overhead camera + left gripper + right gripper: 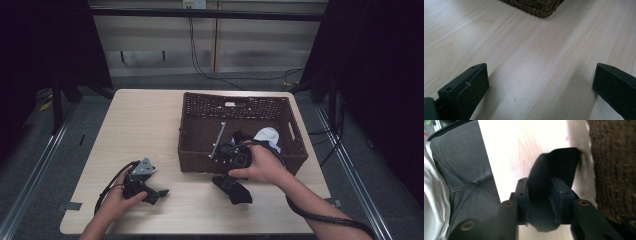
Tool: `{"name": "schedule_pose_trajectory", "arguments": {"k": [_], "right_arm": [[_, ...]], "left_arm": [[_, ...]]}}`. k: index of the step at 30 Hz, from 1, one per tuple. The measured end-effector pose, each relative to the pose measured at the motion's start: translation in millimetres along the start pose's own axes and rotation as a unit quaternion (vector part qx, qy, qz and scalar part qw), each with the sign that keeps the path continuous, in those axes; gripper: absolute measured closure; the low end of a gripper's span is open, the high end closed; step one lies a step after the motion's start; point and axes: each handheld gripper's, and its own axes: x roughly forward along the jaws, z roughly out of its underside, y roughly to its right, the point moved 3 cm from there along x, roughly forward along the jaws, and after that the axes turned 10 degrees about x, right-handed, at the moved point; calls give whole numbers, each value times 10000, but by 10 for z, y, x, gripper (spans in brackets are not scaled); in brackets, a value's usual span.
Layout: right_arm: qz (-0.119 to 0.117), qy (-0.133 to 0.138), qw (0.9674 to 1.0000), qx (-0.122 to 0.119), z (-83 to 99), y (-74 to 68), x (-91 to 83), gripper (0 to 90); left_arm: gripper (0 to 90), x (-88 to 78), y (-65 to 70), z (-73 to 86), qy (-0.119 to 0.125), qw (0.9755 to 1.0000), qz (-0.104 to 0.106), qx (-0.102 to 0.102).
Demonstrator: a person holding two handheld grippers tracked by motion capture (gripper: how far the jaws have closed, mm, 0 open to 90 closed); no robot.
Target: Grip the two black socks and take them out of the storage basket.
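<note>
We've got the right gripper (pixel 539 195) with its jaws part open and a black sock (pixel 554 167) bunched between them, cloth against both pads. The sock hangs down from the jaws onto the table (pixel 150 125), its long axis running away from us toward the basket (pixel 192 150) wall just beside it. Our left gripper (pixel 540 85) rests wide open and empty, well apart.
</note>
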Motion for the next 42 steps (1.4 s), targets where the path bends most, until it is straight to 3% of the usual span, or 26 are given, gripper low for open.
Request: {"name": "schedule_pose_trajectory", "arguments": {"k": [9, 16, 20, 30, 35, 42], "right_arm": [[24, 183, 9996, 224, 78, 30, -185, 512], [73, 239, 9994, 235, 130, 52, -267, 429], [149, 298, 9991, 252, 135, 66, -362, 412], [463, 151, 9984, 272, 96, 139, -608, 383], [645, 234, 9963, 510, 53, 342, -730, 378], [756, 337, 9932, 815, 20, 613, -748, 373]], "left_arm": [[0, 3, 1, 0, 17, 10000, -5, -4], [0, 3, 1, 0, 16, 10000, -5, -2], [0, 3, 1, 0, 17, 10000, -5, -3], [0, -4, -1, 0, -15, 10000, 36, 1], [0, -3, -1, 0, -15, 10000, 35, 1], [0, -3, -1, 0, -15, 10000, 34, 2]]}}
